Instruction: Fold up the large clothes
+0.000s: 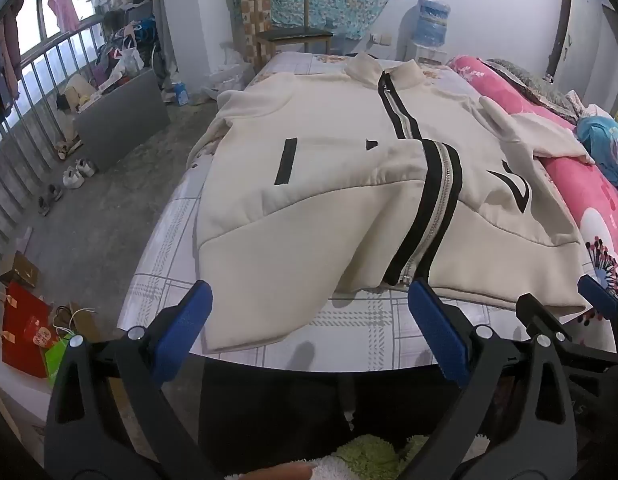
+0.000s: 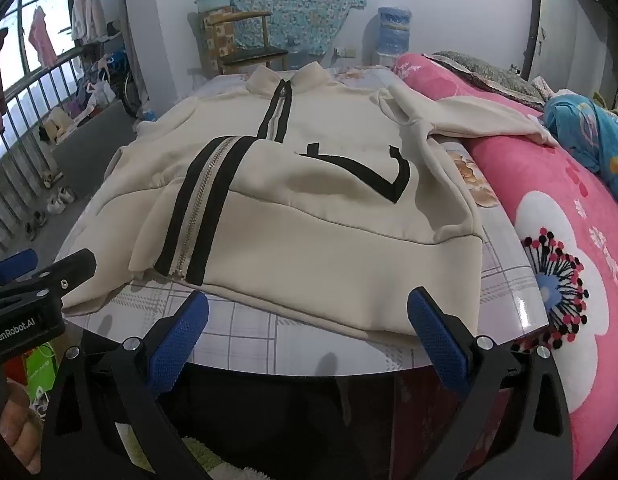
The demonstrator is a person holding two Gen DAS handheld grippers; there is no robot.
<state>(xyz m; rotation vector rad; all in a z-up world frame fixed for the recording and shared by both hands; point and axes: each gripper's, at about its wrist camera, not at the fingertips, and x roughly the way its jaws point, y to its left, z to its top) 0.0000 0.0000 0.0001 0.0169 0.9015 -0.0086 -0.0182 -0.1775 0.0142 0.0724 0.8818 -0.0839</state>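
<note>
Jacket [image 1: 329, 208], cream and zippered, lies rumpled on the worktop [image 1: 361, 324]; left gripper [image 1: 309, 320] and right gripper [image 2: 309, 324] hover with jaws wide, empty. Smooth the buckled zipper [image 1: 433, 216] front first; then pinch hem corners squarely.

"genrobot.ai" on left gripper [image 2: 33, 276] body.

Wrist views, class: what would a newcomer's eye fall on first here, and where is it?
A cream jacket with a black-edged zip lies spread front-up across the checked table, its lower front rumpled. To its right a bright pink flowered quilt lies along the table's edge. Both grippers, left gripper and right gripper, hover with jaws wide near the hem.
</note>
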